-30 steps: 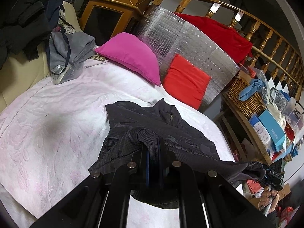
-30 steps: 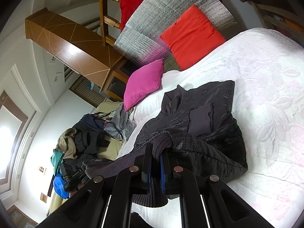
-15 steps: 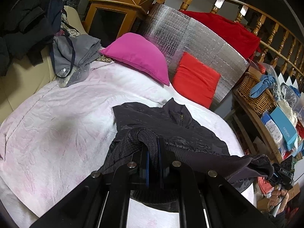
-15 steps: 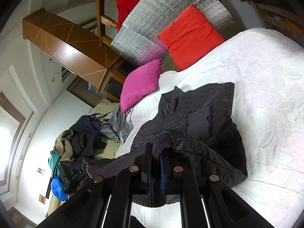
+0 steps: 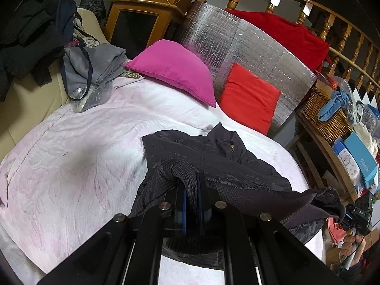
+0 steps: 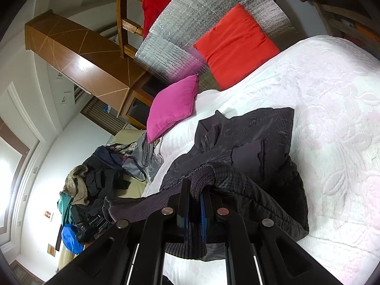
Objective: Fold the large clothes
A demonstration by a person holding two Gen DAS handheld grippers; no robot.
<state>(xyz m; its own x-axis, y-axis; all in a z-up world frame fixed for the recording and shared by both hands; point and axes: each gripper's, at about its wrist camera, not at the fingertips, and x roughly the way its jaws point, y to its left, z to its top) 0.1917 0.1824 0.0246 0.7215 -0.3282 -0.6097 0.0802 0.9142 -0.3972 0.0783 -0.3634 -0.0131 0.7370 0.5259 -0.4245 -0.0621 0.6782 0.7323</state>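
A bed (image 5: 78, 147) covered with a white and pale pink embossed spread fills most of both views. At its head stands a silver quilted foil panel (image 5: 256, 47), with a red cloth (image 5: 285, 33) draped over the wooden railing (image 5: 342, 45) behind it. A magenta pillow (image 5: 175, 71) and a red cushion (image 5: 249, 97) lean against the panel, the pillow to the left of the cushion in the left wrist view. A beige sofa (image 5: 26, 95) beside the bed carries a heap of dark clothes (image 5: 30, 28) and a grey bag (image 5: 92, 66) that overlaps the bed's edge. A wooden shelf on the other side holds a wicker basket (image 5: 325, 111) and assorted boxes. The dark jacket (image 5: 213, 152) lies on the near half of the bed, collar and zip towards the pillows, body partly doubled over itself. Its ribbed knit hem is lifted off the spread and stretched between the two tools. The left tool (image 5: 192, 197) is clenched on the ribbed hem, which bulges up between its blue pads. The right tool (image 6: 195, 204) is likewise clenched on the ribbed hem at another point. In the left wrist view the far end of the hem runs to the right tool at the frame's lower right, where a hand (image 5: 353, 249) grips its handle.
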